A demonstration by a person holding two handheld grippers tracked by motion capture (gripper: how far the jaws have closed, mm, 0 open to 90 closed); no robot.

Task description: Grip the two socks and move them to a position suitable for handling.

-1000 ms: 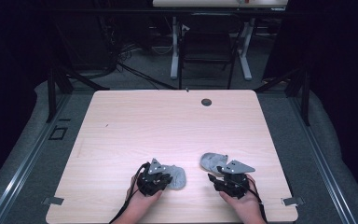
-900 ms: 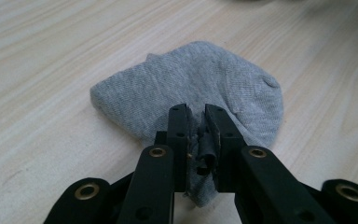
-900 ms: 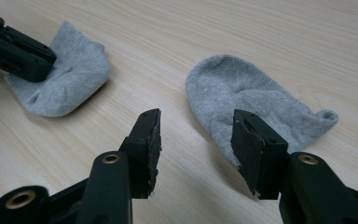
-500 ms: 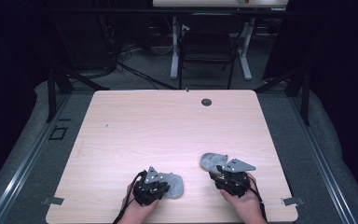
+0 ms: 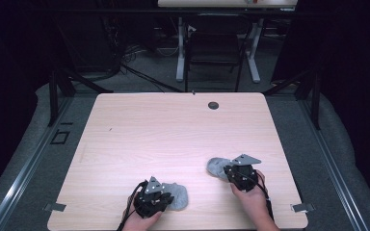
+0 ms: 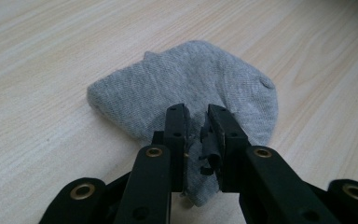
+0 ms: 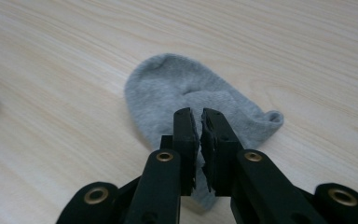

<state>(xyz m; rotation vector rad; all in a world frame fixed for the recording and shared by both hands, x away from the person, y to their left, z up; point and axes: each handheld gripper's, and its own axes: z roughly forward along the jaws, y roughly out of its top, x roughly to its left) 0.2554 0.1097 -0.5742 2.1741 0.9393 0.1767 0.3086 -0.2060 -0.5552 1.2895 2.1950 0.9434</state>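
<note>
Two small grey socks lie on the pale wooden table. The left sock sits near the front edge, and my left gripper is shut on a fold of its near edge. The right sock lies flat further right. My right gripper has just been closing, and its jaws now stand almost together with the sock's near edge pinched between them. A hand holds each gripper from the table's front edge.
A small black round grommet sits near the table's far edge. Beyond the table stand a dark chair and white desk legs on a dark floor. Metal rails run along both sides of the table.
My left gripper has drawn its sock toward the front edge of the table. The right hand and its sock have kept their place.
</note>
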